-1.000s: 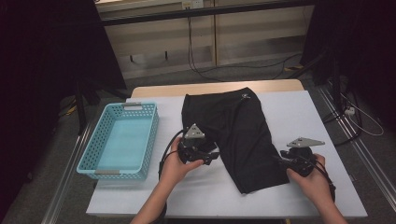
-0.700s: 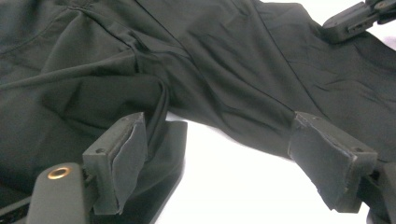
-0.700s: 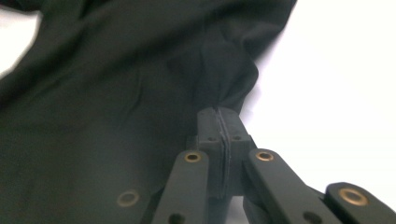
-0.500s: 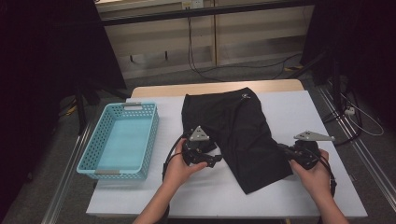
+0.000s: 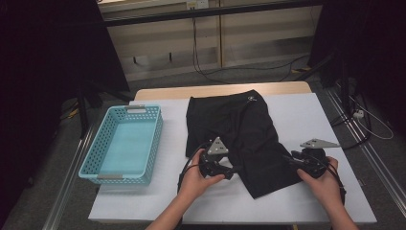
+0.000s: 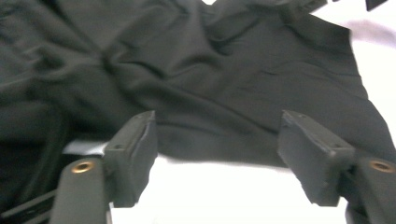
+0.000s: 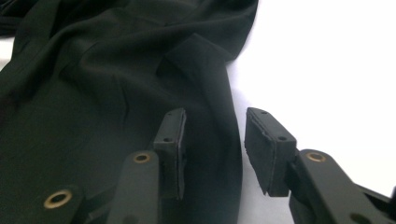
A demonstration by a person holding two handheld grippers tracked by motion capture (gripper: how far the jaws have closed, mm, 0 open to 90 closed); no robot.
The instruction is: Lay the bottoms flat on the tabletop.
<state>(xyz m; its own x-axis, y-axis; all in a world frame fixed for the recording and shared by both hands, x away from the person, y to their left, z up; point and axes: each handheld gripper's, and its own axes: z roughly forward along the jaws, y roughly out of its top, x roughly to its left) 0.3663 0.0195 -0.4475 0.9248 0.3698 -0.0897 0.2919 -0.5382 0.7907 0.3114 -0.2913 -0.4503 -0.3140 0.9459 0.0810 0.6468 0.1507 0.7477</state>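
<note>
Plain black shorts (image 5: 242,134), turquoise lattice-walled basket (image 5: 125,143), white table (image 5: 306,115), black grippers with grey top plates

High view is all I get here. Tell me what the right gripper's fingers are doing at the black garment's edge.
Observer: The right gripper has just been opening. An edge of the black garment lies between its fingers, unpinched.
Operator: Now report the left one.
Observer: The left gripper has just been closing, but its fingers stand wide apart. The hem crosses the gap between them and the pads are clear of it.
Operator: Say what lies under the right fingers.
Observer: One finger is over cloth, the other over the white table.
</note>
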